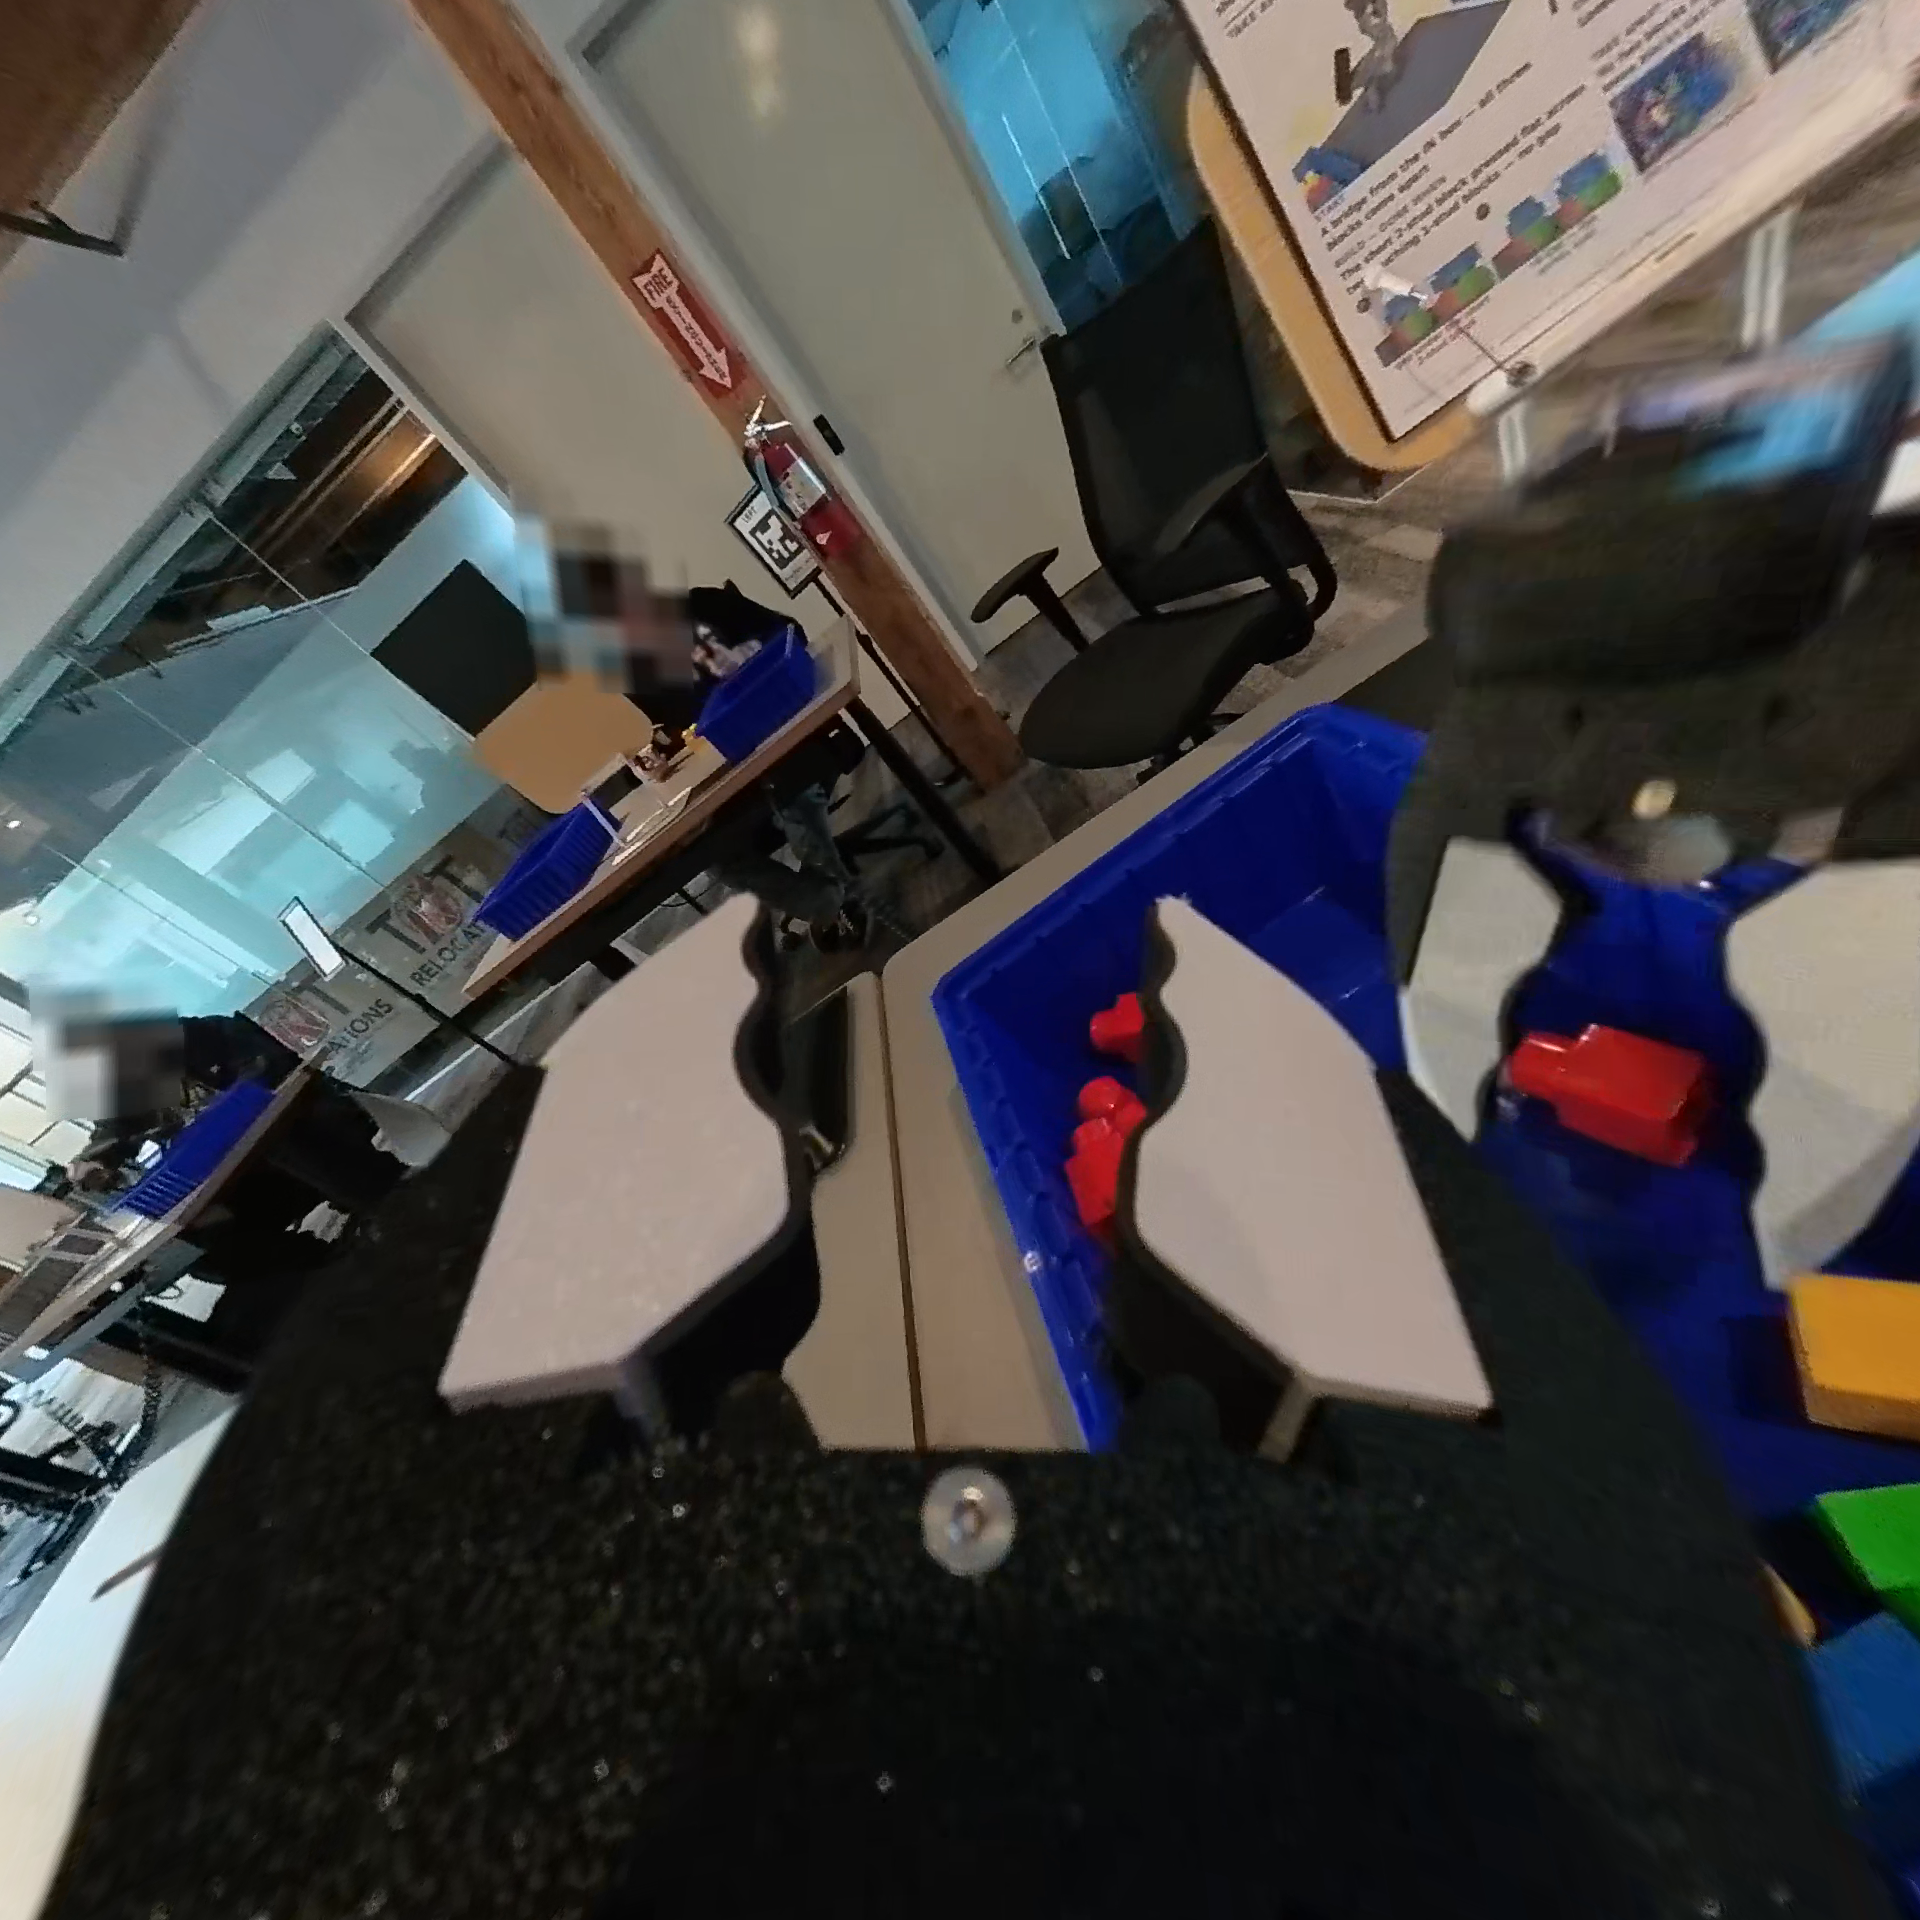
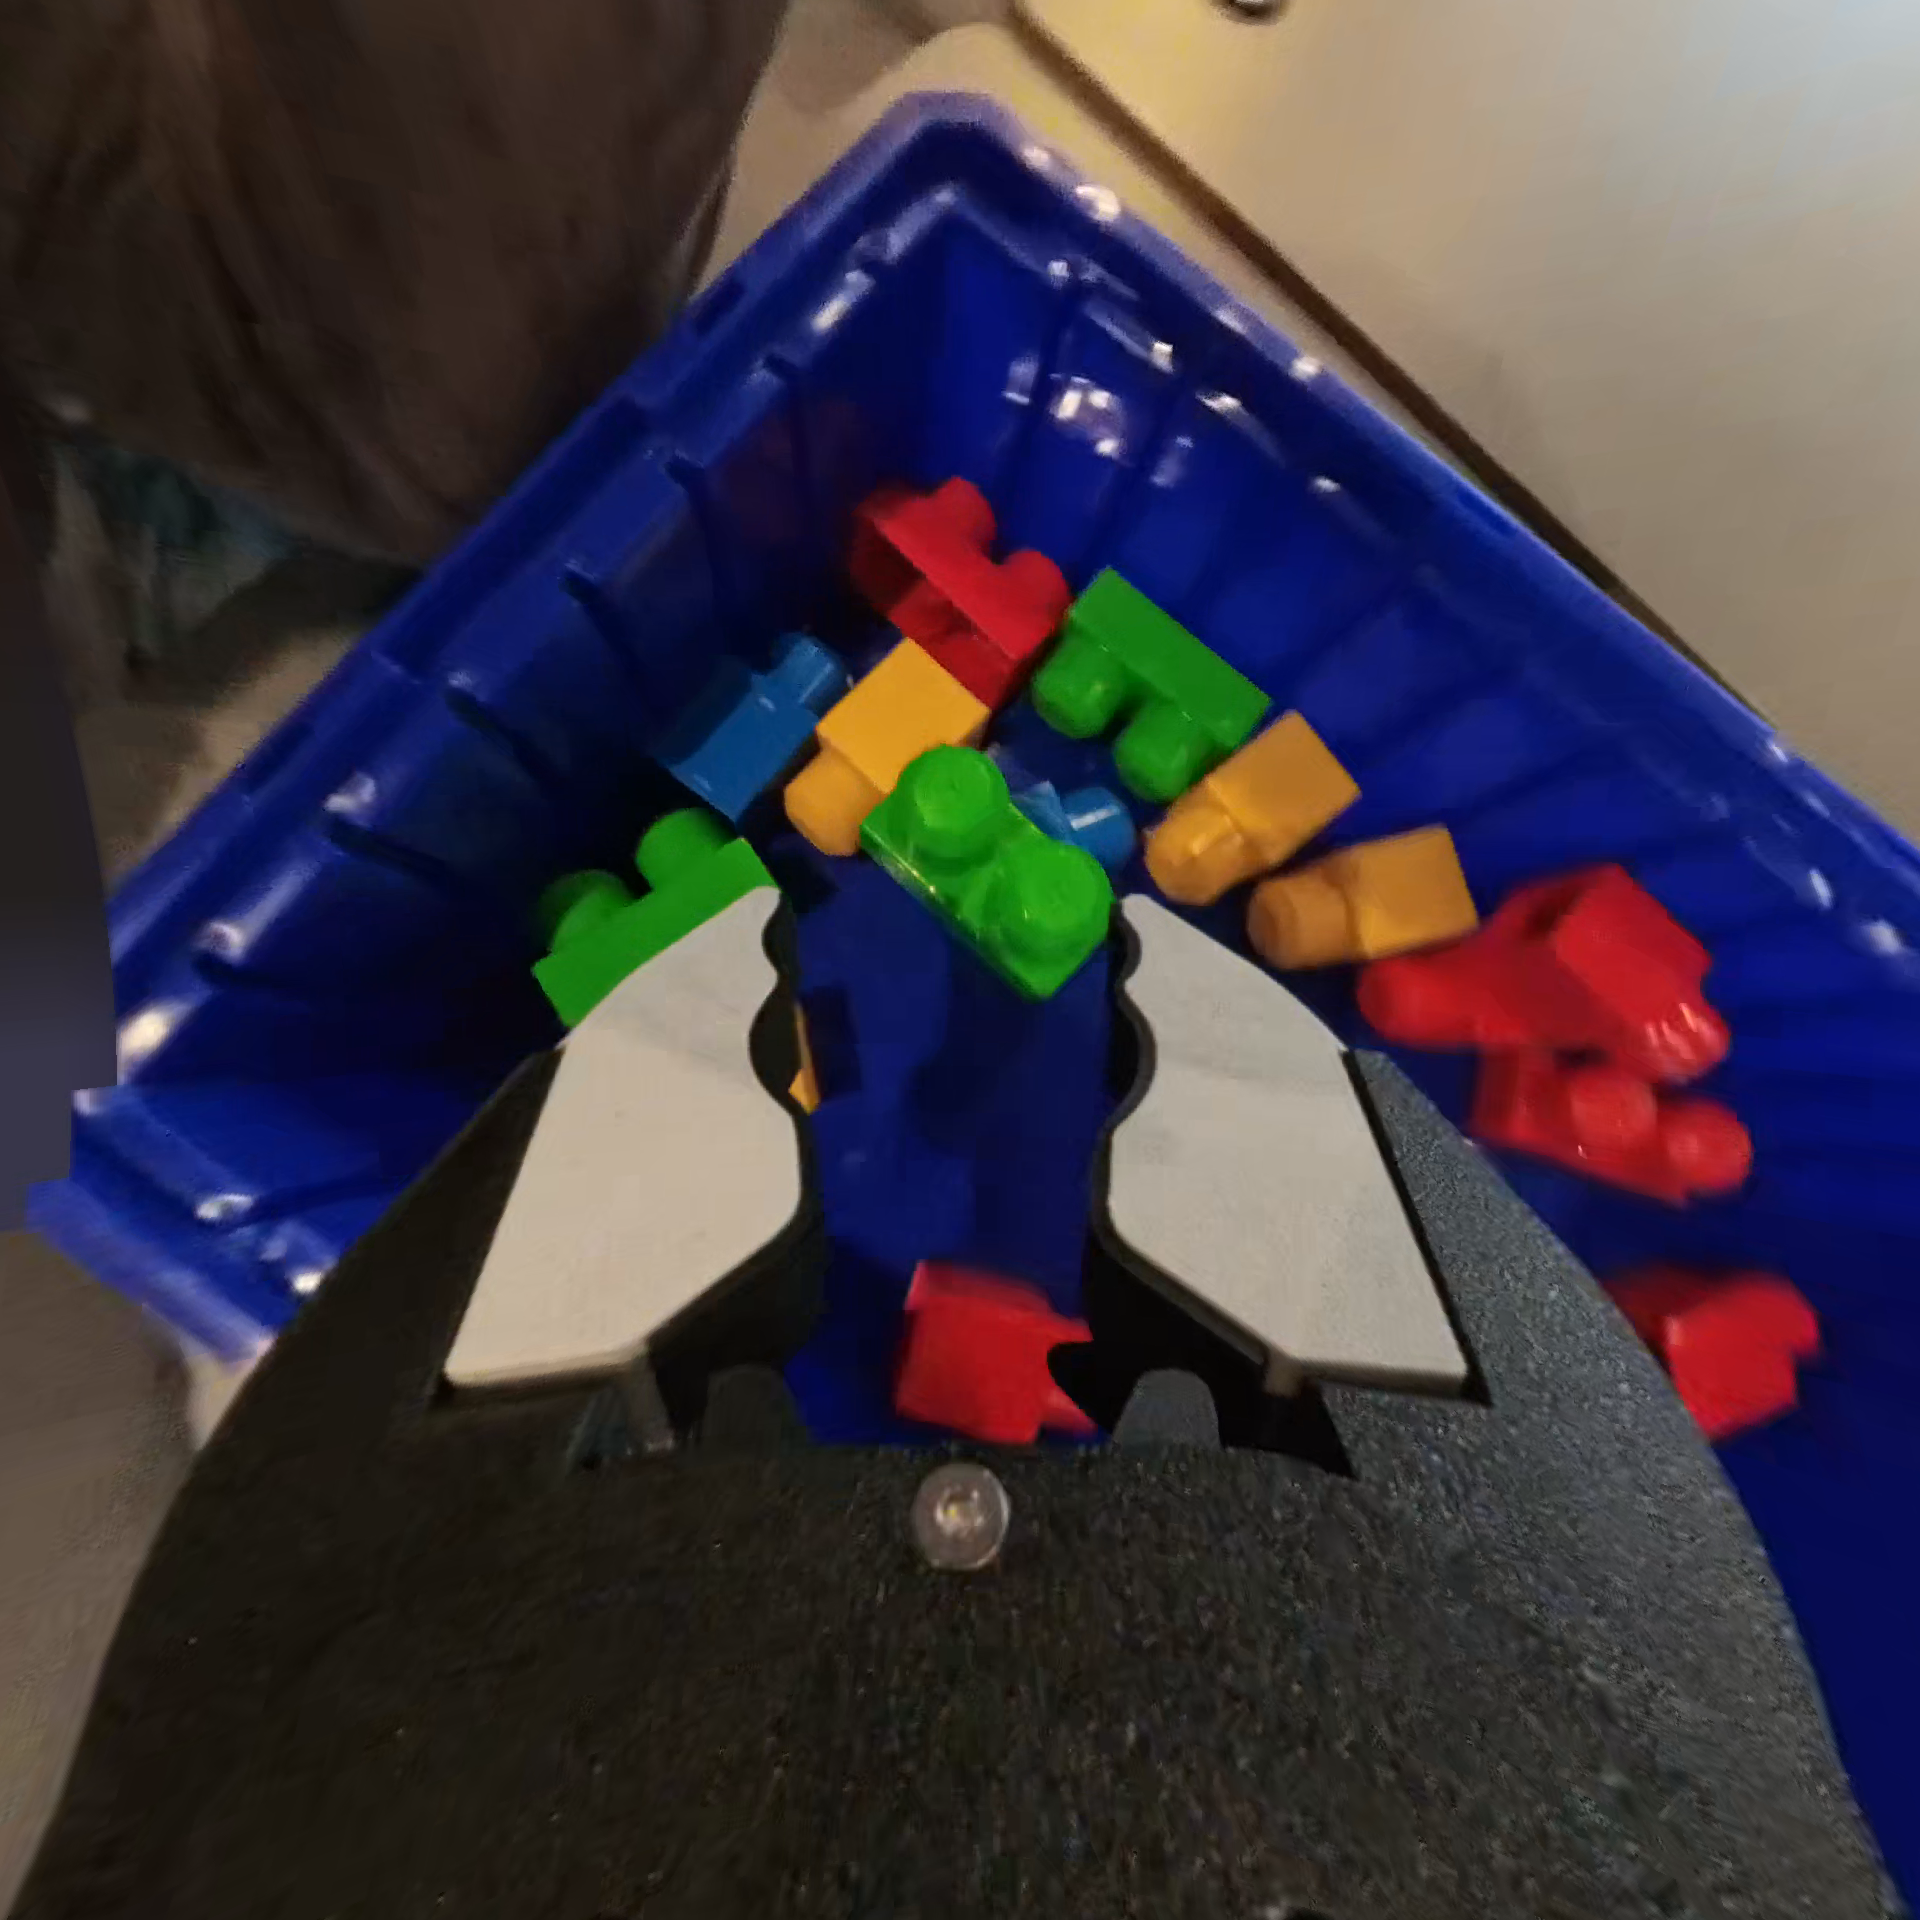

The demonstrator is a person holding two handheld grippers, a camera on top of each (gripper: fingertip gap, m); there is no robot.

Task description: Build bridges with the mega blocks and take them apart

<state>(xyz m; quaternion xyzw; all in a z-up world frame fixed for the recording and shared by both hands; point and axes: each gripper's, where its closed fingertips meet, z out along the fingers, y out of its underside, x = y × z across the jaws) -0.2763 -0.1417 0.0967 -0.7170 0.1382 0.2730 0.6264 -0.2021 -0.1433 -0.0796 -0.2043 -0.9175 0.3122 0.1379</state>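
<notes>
Left gripper (image 1: 951, 940): spread wide and empty, hanging over the near rim of the blue bin (image 1: 1195, 821), tips pointing off across the grey table (image 1: 914, 1195).
Right gripper (image 2: 951, 909): also spread, nothing between its fingers, nosed down into the bin (image 2: 499, 665) above the pile.
Step in hand: looks like picking a first block, so no bridge exists yet.
Doing it well: I'd go for the green block (image 2: 987, 873), studs up and nearly between the tips; square the fingers to its flat sides before closing, since neighbours press close.
Bin contents: from left, a green block (image 2: 639, 909), a blue one (image 2: 753, 727), orange blocks (image 2: 894, 727), red blocks (image 2: 1558, 997) at the right.
</notes>
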